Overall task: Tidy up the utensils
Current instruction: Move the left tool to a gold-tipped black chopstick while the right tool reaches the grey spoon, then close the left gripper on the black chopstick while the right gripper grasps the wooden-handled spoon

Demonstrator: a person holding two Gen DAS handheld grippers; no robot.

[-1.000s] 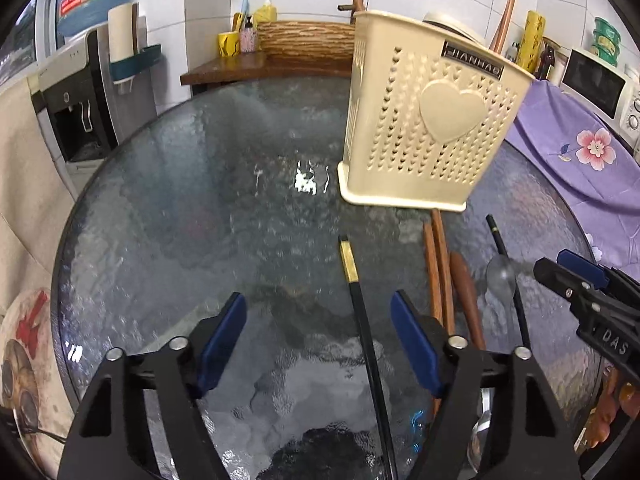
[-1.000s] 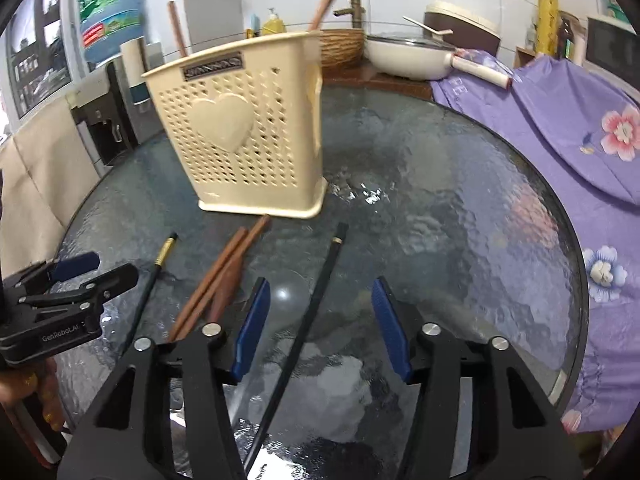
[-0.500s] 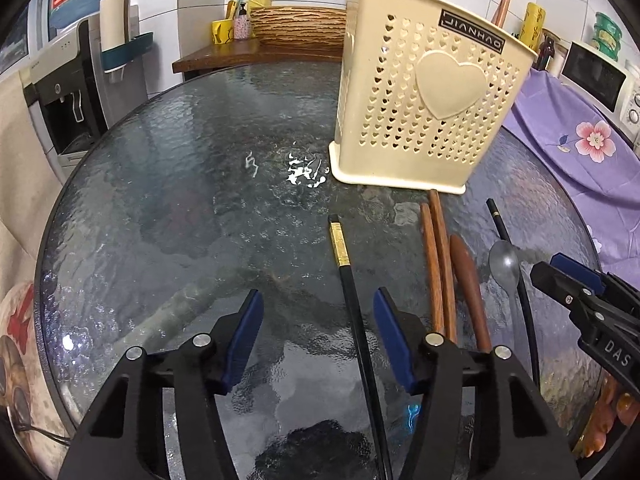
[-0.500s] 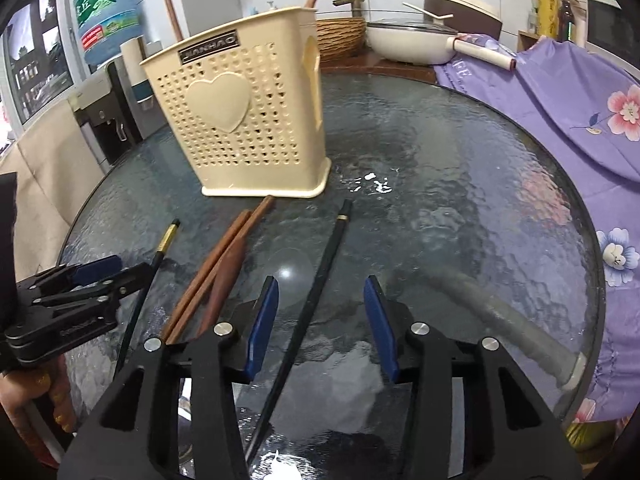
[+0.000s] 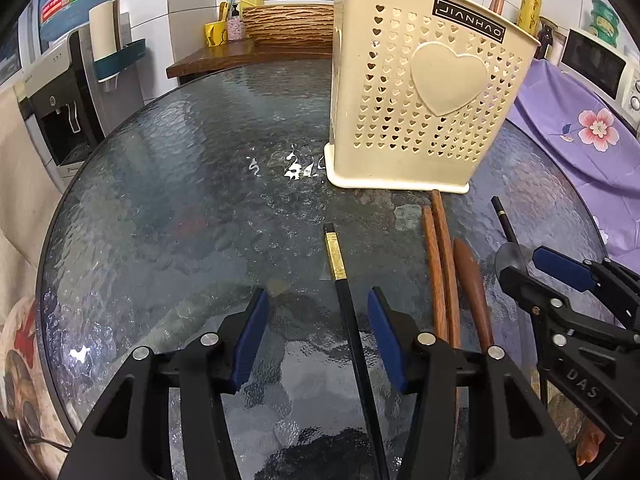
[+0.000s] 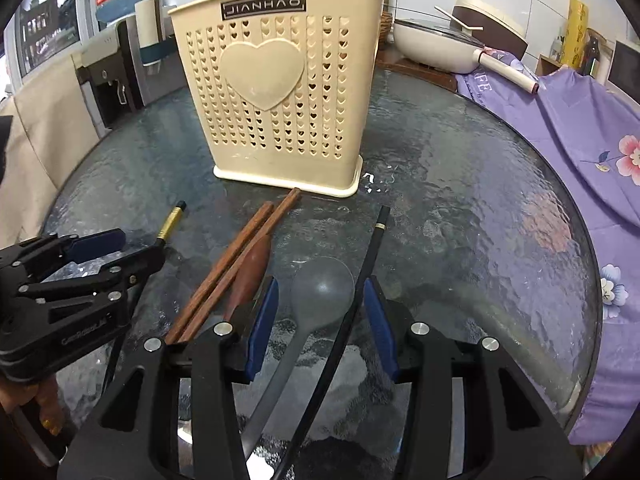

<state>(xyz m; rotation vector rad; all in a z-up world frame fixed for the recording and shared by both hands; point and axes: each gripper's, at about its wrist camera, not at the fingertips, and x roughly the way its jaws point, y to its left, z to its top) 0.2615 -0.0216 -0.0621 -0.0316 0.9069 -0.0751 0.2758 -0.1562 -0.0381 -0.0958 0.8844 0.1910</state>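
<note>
1. Two black chopsticks, two tools, so each hand has its own target. The gold-banded chopstick [image 5: 338, 264] lies on the glass surface [image 5: 180, 200] between the pads of the left tool [image 5: 316, 320], closer to the right pad. Its long axis runs near to far, roughly in line with the tool.
2. The left tool's jaws have just been closing, but they are half spread and I see a gap on both sides, so nothing is pinched yet.
3. The right tool [image 6: 320, 308] straddles the other black chopstick [image 6: 370, 248], which leans slightly right toward its far tip. It sits just beside the right pad; I can't tell if they touch. The grey spoon [image 6: 322, 290] has its bowl in that same gap, which looks like the snag. Those jaws have also just been closing and are half spread.
4. The cream holder [image 6: 276, 92] stands upright on the far side of both. The brown chopsticks [image 6: 236, 260] and a wooden handle [image 6: 250, 272] lie between the tools, far tips right at its base.
</note>
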